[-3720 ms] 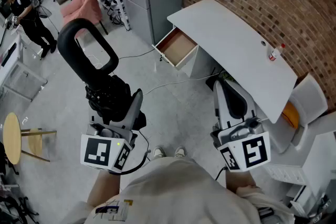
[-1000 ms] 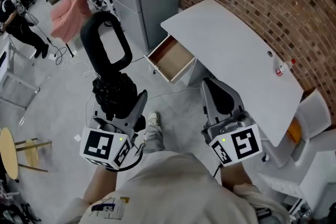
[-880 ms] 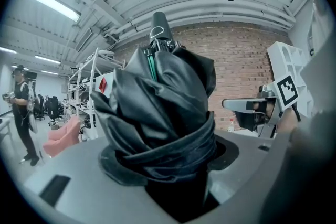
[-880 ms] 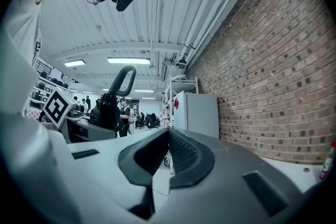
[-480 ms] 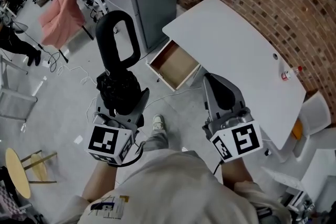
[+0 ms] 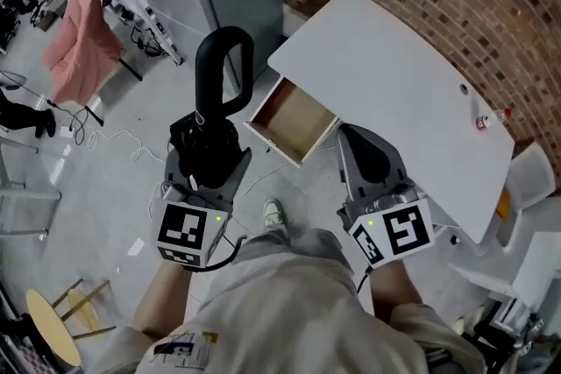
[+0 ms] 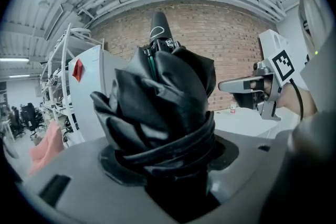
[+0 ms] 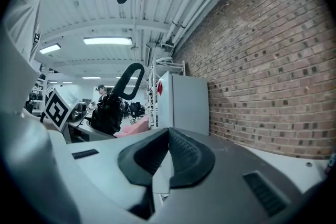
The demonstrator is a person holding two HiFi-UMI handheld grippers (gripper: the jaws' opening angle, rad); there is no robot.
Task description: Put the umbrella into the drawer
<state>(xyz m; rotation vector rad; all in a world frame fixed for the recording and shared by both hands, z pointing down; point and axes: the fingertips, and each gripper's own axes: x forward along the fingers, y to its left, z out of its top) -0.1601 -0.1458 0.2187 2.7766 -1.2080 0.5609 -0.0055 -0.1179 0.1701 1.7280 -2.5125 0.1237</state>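
Black: one umbrella (image 6: 209, 140) clamped in left claw (image 6: 207, 164), right claw (image 6: 366, 151) closed empty, one drawer (image 6: 294, 120) open.

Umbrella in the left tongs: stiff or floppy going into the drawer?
The umbrella bunches in loose folds, so probably soft, apt to snag the drawer rim. Its loop handle holds its shape standing up, likely rigid.

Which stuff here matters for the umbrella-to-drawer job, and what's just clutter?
Job: umbrella, clamped in left gripper; open drawer under the white desk.
Clutter: small bottle on the desk; pink cloth; round stool.
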